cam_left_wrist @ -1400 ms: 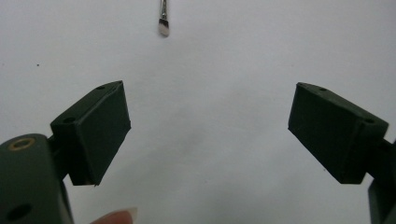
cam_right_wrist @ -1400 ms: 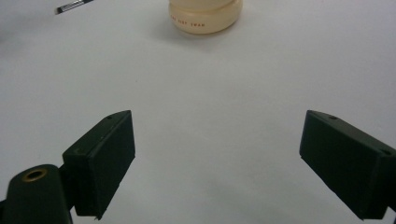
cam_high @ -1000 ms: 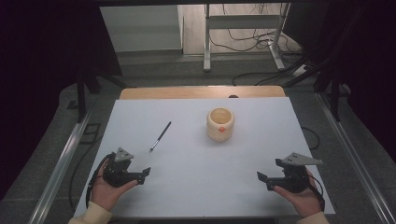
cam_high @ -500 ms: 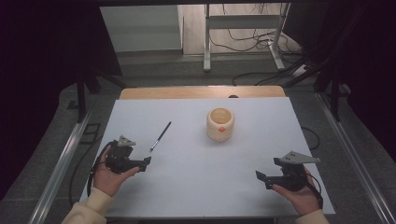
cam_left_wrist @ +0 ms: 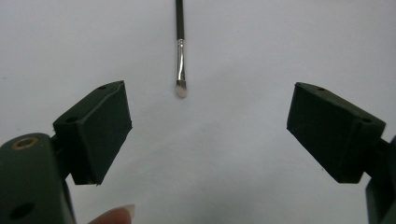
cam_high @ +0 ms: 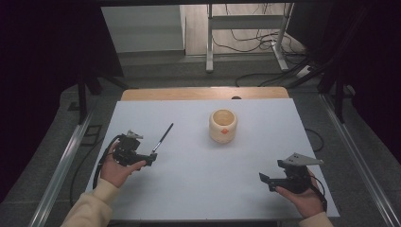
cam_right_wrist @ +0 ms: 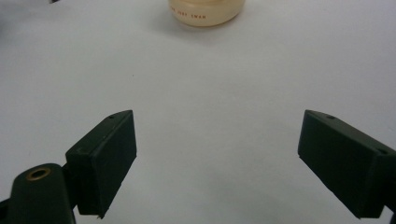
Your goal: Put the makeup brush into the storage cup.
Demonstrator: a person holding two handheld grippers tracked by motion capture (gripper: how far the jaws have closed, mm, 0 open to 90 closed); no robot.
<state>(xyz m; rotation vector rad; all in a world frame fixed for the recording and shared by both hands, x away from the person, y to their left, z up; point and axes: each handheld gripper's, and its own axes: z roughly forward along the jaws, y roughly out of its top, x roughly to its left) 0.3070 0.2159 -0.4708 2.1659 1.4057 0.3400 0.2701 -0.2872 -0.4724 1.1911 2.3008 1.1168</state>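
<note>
Left gripper (cam_high: 150,159) forward (fingers apart), near brush (cam_high: 162,137)

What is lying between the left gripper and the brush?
Nothing: in the left gripper view, bare white table separates the open left gripper from the brush tip.

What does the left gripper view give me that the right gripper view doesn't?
Left gripper view: the brush lies ahead of the open left claw, bristle tip nearest, untouched, and a fingertip at the bottom edge. Right gripper view: the cream cup stands far ahead of the open right claw. Both: the white table and jaws spread wide, holding nothing.
</note>
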